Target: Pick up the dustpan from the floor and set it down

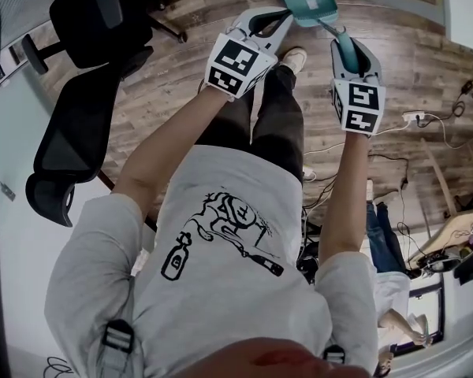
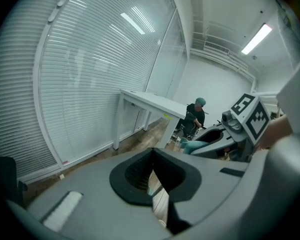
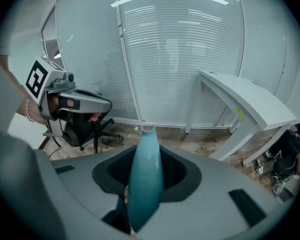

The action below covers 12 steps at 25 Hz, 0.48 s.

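2 grippers: the right gripper (image 1: 336, 33) pinches the teal dustpan (image 1: 309, 2) by its handle; the left gripper (image 1: 281, 14) is pressed together.

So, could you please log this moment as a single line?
right claw: shut on dustpan handle | dustpan: held above floor | left claw: shut

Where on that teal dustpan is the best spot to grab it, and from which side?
The dustpan is best taken by its long handle, from the end away from the scoop: slim enough to sit between the jaws, as the right tool grips it.
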Available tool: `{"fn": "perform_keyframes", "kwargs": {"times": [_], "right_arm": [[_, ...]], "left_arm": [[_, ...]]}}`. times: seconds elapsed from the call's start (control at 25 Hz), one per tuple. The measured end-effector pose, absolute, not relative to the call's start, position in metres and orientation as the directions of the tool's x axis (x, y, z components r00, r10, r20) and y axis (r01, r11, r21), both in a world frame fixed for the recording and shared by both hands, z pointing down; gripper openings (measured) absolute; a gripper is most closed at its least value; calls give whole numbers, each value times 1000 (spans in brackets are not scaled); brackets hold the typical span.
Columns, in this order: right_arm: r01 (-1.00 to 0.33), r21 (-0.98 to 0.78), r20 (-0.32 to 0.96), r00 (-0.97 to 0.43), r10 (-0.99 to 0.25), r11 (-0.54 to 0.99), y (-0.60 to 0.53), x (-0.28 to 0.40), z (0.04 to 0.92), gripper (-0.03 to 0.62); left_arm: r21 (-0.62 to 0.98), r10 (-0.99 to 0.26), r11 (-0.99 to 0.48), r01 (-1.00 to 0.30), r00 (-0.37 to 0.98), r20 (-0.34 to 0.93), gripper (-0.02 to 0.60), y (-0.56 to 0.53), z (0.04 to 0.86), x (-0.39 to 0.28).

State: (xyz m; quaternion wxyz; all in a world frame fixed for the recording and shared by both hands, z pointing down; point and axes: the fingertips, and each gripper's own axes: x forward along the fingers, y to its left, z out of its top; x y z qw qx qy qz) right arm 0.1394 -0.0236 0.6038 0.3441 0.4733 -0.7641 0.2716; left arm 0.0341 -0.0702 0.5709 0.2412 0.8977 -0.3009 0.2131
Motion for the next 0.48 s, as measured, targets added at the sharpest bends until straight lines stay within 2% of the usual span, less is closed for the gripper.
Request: {"fn": "perform_keyframes", "kwargs": {"times": [0.48], "right_arm": [[-919, -73, 724, -316, -614, 386, -17, 148, 487, 111]], "left_arm": [[277, -486, -717, -640, 743, 460, -6, -66, 465, 25]]}}
